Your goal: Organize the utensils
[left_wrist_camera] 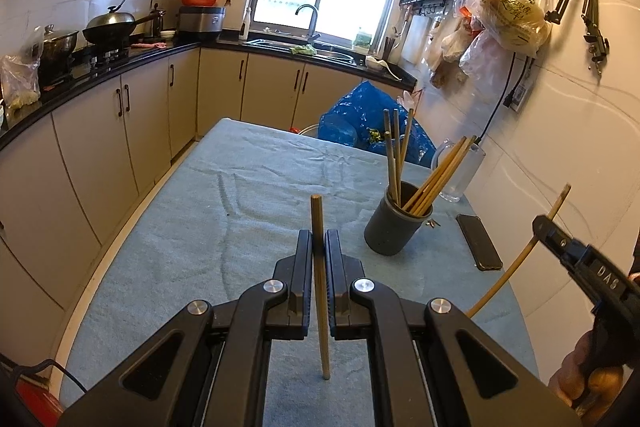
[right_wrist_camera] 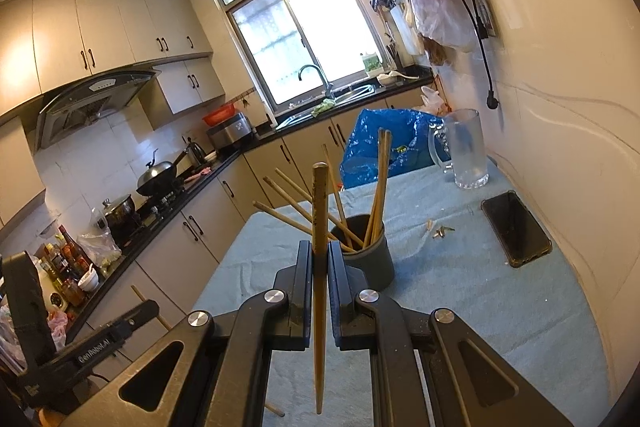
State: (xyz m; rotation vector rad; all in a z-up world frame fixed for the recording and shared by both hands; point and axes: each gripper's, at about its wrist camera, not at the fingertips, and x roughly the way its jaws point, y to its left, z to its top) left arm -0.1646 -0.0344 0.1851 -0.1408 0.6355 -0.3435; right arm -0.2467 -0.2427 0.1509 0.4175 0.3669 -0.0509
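My left gripper [left_wrist_camera: 319,241] is shut on a wooden chopstick [left_wrist_camera: 321,291], held upright above the blue-grey tablecloth [left_wrist_camera: 224,227]. My right gripper [right_wrist_camera: 319,253] is shut on another wooden chopstick [right_wrist_camera: 319,211], held upright just in front of the dark grey holder cup [right_wrist_camera: 372,259]. The cup [left_wrist_camera: 394,227] holds several chopsticks and stands to the right of the left gripper. The right gripper also shows in the left wrist view [left_wrist_camera: 538,223] at the far right, its chopstick [left_wrist_camera: 516,257] slanting. The left gripper appears in the right wrist view [right_wrist_camera: 150,307] at lower left.
A black phone [left_wrist_camera: 479,241] lies right of the cup near the wall. A clear glass mug [right_wrist_camera: 466,151] stands at the table's far right. A blue plastic bag [right_wrist_camera: 384,143] sits behind the table. Small bits [right_wrist_camera: 438,230] lie beside the cup. Counters and cabinets run along the left.
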